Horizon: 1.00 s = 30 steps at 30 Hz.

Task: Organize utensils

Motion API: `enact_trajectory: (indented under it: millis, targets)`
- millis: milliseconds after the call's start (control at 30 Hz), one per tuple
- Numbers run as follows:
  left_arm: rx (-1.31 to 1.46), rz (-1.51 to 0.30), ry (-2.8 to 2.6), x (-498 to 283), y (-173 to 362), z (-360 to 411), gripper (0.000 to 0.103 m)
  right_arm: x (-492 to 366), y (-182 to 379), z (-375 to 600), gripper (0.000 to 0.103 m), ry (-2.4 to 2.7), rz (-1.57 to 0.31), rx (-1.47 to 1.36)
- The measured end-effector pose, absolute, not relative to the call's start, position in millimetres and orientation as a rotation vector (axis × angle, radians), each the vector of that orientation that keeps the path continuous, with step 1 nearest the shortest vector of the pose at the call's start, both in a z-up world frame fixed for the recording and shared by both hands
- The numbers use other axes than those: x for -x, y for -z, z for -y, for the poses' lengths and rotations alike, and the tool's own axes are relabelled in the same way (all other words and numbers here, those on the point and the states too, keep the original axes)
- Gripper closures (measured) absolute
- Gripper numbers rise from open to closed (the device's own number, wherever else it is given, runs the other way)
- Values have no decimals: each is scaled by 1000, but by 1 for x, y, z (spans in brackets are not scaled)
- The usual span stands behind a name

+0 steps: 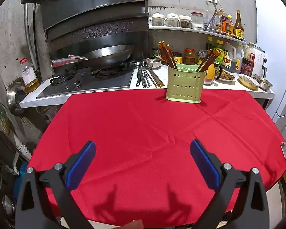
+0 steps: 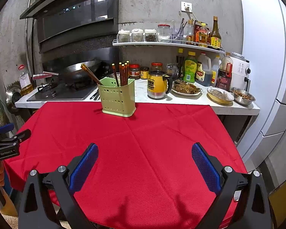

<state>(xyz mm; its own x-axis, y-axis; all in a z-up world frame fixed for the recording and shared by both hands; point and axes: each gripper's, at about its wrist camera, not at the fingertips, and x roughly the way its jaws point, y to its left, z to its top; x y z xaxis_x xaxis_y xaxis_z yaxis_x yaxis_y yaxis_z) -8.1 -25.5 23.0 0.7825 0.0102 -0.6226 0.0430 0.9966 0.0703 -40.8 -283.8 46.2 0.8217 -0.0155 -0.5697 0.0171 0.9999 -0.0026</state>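
Observation:
A pale green perforated utensil holder stands at the far edge of the red tablecloth. Brown chopsticks stick up from its two compartments. Loose metal utensils and chopsticks lie on the white counter beside the stove. My left gripper is open over the near part of the cloth, nothing between its blue pads. My right gripper is open too, empty, well short of the holder. The left gripper's body shows at the right wrist view's left edge.
Behind the table runs a white counter with a gas stove, a wok, a yellow mug, plates and bowls of food, and sauce bottles. A shelf of jars hangs above. A white fridge stands at right.

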Motion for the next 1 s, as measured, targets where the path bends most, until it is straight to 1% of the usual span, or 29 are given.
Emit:
enact_trajectory:
  millis: [1000]
  targets:
    - [-88,-682,8,1,-22,23,6,38,-42,290,6,22,-611,-11]
